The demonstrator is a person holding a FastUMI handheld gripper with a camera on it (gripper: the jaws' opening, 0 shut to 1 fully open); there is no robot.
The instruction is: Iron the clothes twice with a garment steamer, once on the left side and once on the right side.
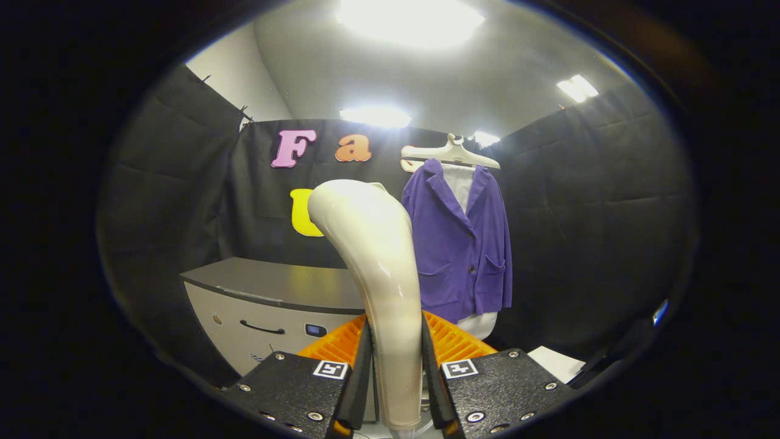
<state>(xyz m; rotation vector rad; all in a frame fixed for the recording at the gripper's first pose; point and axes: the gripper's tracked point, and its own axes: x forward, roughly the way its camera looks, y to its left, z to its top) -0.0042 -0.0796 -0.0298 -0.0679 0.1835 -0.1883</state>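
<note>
Garment steamer (381,268) clamped in claw (396,366), near purple jacket (463,244).

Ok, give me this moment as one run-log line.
hand-held gripper: shut on steamer handle | steamer: upright between fingers | purple jacket: on hanger, beyond steamer, apart | contact with jacket: none yet

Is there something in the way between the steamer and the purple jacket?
Nothing visible. The fingers are shut on the steamer, and the purple jacket hangs beyond it on its hanger; the cabinet stands aside.
</note>
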